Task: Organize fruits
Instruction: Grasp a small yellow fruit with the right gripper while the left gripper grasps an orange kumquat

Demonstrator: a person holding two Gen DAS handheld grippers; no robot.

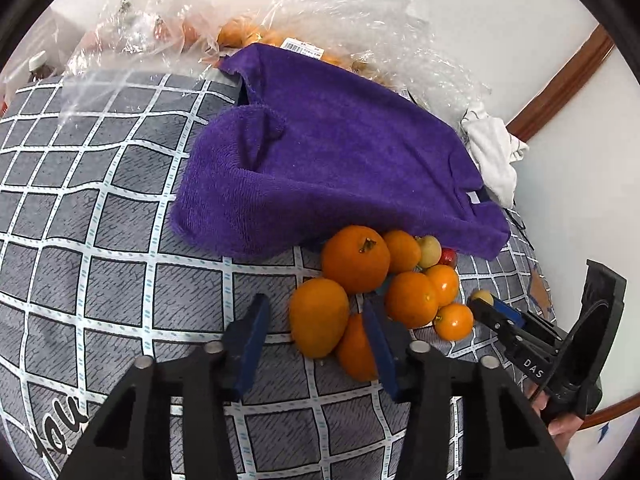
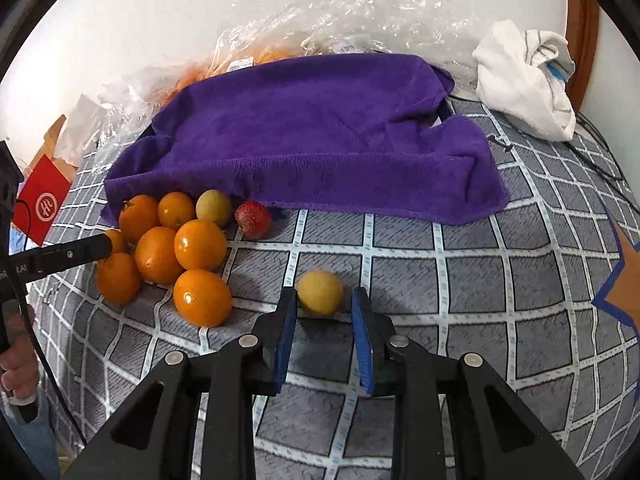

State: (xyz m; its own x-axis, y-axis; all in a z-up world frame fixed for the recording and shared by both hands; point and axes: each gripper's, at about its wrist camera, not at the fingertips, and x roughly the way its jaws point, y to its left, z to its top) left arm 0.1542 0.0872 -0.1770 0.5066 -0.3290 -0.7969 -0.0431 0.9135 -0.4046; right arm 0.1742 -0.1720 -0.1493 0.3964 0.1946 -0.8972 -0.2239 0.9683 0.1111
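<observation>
Several oranges (image 1: pixel 355 258) (image 2: pixel 200 244) lie in a heap on the checked grey cloth (image 1: pixel 100 200), against the front edge of a purple towel (image 1: pixel 340 152) (image 2: pixel 312 132). My left gripper (image 1: pixel 316 300) is open around the nearest orange (image 1: pixel 318 320). Its left pad (image 1: pixel 252 336) stands clear of the fruit; the right pad is wedged between two oranges. In the right wrist view one of its fingers (image 2: pixel 80 254) reaches into the heap. My right gripper (image 2: pixel 325 294) (image 1: pixel 482 302) pinches a small yellow fruit (image 2: pixel 320 292) at its tips, apart from the heap. A strawberry (image 2: pixel 253 218) and a yellow-green fruit (image 2: pixel 214 208) sit by the towel.
Crumpled clear plastic bags (image 1: pixel 352 12) (image 2: pixel 360 8) holding more oranges lie behind the towel, along the wall. A white cloth (image 2: pixel 524 80) (image 1: pixel 496 156) sits at the back right. A red box (image 2: pixel 42 200) stands at the far left. A dark cable (image 2: pixel 600 152) runs beside the white cloth.
</observation>
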